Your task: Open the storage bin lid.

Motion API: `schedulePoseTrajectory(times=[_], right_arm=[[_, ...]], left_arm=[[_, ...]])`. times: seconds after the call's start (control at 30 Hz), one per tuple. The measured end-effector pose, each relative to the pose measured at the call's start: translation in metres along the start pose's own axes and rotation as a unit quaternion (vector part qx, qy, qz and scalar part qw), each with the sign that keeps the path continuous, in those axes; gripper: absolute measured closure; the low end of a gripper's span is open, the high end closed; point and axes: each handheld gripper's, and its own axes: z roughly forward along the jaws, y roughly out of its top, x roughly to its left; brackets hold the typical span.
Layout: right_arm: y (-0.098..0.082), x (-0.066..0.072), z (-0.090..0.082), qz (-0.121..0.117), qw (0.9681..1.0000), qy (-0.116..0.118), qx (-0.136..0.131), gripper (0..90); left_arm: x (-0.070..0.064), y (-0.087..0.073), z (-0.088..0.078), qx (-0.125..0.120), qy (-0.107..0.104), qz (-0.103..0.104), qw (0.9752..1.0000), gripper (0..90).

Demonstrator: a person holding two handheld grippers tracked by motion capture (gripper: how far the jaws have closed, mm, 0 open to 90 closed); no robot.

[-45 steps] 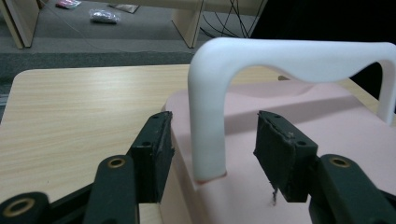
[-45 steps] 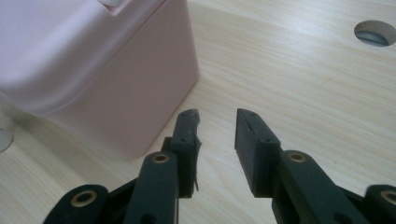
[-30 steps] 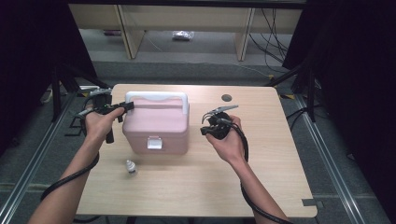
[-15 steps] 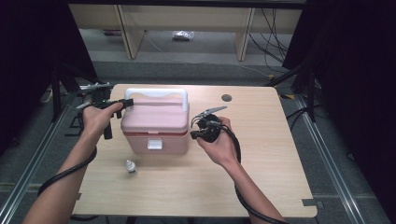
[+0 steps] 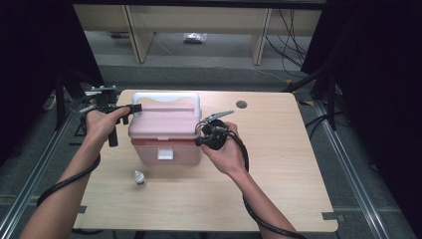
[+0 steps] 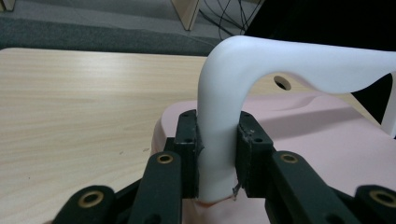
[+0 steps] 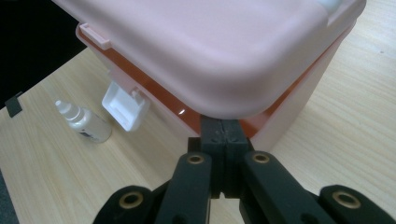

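Pink plastic makes up the box (image 5: pixel 166 134), which sits on the table (image 5: pixel 278 164) a little toward 10 o'clock of its middle, latch side facing the person. Its white handle (image 5: pixel 166 96) stands upright over the lid (image 7: pixel 210 51). The left gripper (image 5: pixel 130 108) comes in from 9 o'clock and pinches the handle's left post between its pads, as the left gripper view shows with the post (image 6: pixel 217 140) clamped tight and the pink lid just behind it. The right gripper (image 5: pixel 201 138) is at the box's 3 o'clock side; in the right gripper view its jaws are pressed together with nothing between them, tips tucked under the lid's overhanging corner against the orange rim (image 7: pixel 163 95). The white latch (image 7: pixel 125 106) hangs open below the lid edge. A small bottle (image 5: pixel 140 178) lies on the table at 7 o'clock of the box, well apart from both grippers. Compared with a second ago, the right hand has shifted from clear of the box's side to right against its corner, while the left hand, the box and the bottle sit where they were.
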Motion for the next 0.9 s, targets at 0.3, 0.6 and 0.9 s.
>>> schedulePoseTrajectory(times=[0.3, 0.6, 0.9], right_arm=[[0.001, 0.002, -0.002, 0.011, 0.9998, -0.008, 0.011, 90.0], [0.006, 0.006, -0.007, 0.008, 0.9999, -0.013, 0.003, 90.0], [0.013, 0.006, -0.01, -0.014, 0.9994, -0.011, -0.029, 90.0]], left_arm=[[-0.008, -0.006, -0.046, -0.054, -0.014, 0.066, 0.9963, 59.7], [-0.027, -0.032, -0.075, -0.051, -0.048, 0.102, 0.9924, 84.5], [-0.054, -0.062, -0.076, -0.028, -0.073, 0.143, 0.9866, 89.2]])
